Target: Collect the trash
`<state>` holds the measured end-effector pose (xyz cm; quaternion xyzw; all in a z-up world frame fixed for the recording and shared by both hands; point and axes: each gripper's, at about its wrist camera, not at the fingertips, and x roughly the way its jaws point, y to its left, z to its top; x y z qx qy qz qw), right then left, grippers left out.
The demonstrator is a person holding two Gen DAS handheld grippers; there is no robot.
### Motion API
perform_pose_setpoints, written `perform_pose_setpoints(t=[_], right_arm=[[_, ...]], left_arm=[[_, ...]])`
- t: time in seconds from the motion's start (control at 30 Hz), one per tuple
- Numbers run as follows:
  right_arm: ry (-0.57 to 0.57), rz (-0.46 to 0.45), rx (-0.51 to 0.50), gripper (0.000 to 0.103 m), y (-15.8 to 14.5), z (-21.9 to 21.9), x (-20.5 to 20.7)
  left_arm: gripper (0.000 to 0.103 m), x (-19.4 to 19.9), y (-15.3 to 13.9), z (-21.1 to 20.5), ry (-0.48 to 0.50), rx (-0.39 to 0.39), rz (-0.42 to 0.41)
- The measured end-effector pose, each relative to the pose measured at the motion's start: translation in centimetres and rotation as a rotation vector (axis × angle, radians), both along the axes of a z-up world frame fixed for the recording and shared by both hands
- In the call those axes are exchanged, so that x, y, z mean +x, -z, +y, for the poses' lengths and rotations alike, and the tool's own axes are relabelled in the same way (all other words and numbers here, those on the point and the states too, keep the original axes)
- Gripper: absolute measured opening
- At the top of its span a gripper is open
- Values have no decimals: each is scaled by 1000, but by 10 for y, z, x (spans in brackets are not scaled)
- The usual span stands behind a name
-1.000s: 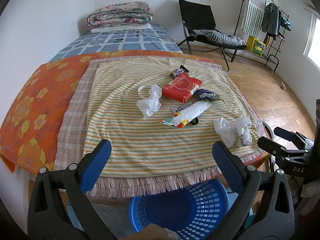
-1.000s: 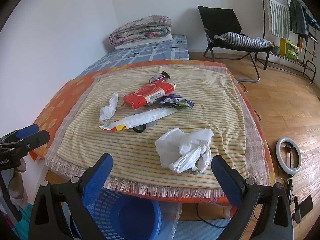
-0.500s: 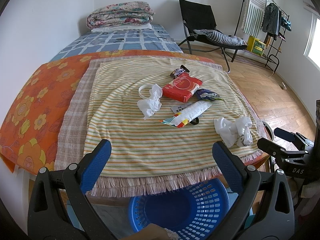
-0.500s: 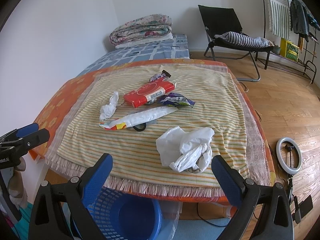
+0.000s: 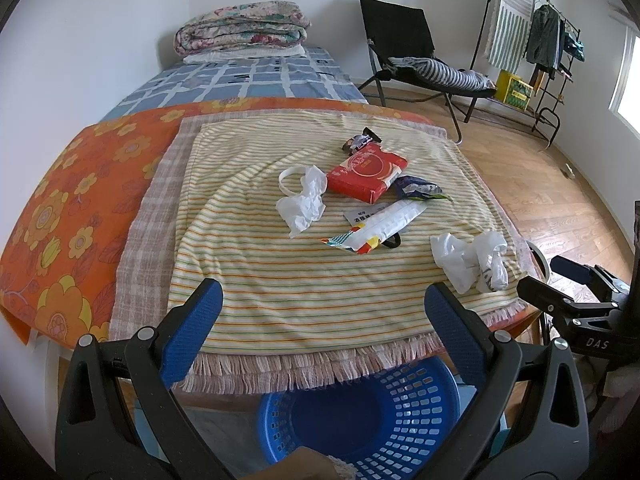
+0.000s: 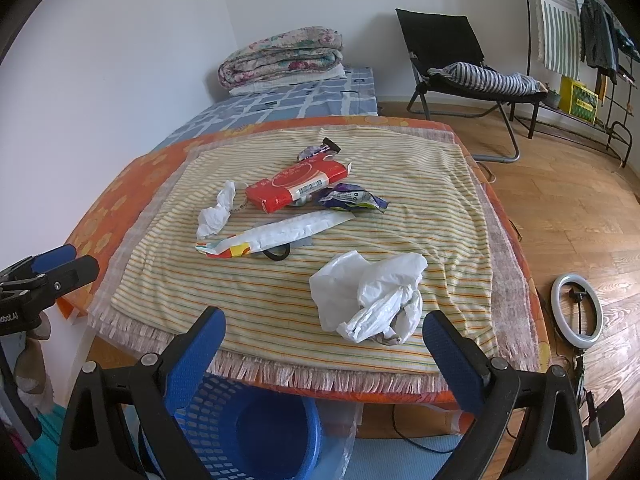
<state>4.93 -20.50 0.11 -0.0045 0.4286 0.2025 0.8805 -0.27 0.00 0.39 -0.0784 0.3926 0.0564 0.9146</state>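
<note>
Trash lies on a striped cloth [image 5: 280, 280] over a low table. A crumpled white plastic bag [image 6: 372, 292] sits nearest my right gripper [image 6: 324, 336], which is open just short of it. The same bag [image 5: 468, 260] is at the right in the left wrist view. A white tissue [image 5: 304, 204], a red packet [image 5: 368, 172], a long white wrapper [image 5: 380, 224], a purple wrapper [image 5: 418, 190] and a dark wrapper [image 5: 360, 142] lie mid-cloth. My left gripper [image 5: 320, 312] is open over the front fringe. A blue basket [image 5: 360, 412] stands below the table edge.
A bed with folded quilts [image 5: 240, 32] lies behind the table. A black folding chair [image 6: 448, 52] and a clothes rack [image 5: 532, 40] stand at the back right. A ring light [image 6: 576, 312] lies on the wooden floor by the table's right side.
The right gripper has edged slightly closer to the plastic bag. The left gripper has not visibly moved.
</note>
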Motion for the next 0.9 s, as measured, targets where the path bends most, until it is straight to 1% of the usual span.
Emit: perform_pose_setpoints(t=[0.17, 0.3, 0.4, 0.47, 0.6, 0.73, 0.77, 0.83, 0.9], right_arm=[[11, -3, -15, 100, 1, -2, 2], [34, -11, -28, 100, 5, -7, 4], [51, -24, -49, 100, 8, -9, 8], [52, -23, -65, 100, 11, -9, 12], [37, 14, -69, 100, 18, -7, 27], [13, 49, -88, 99, 25, -2, 41], [10, 64, -92, 99, 28, -1, 46], [9, 88, -91, 99, 32, -1, 53], [8, 101, -93, 99, 34, 0, 57]], left_arm=[[103, 0, 0, 3, -8, -4, 9], [103, 1, 7, 14, -17, -13, 19], [103, 12, 11, 16, -8, -15, 25], [103, 17, 12, 17, -15, 1, 15], [103, 34, 12, 24, -7, 3, 13], [103, 56, 15, 32, -8, 46, 21], [103, 61, 17, 34, -7, 45, 26], [98, 72, 21, 42, -12, 20, 46], [96, 86, 29, 50, -19, -26, 76]])
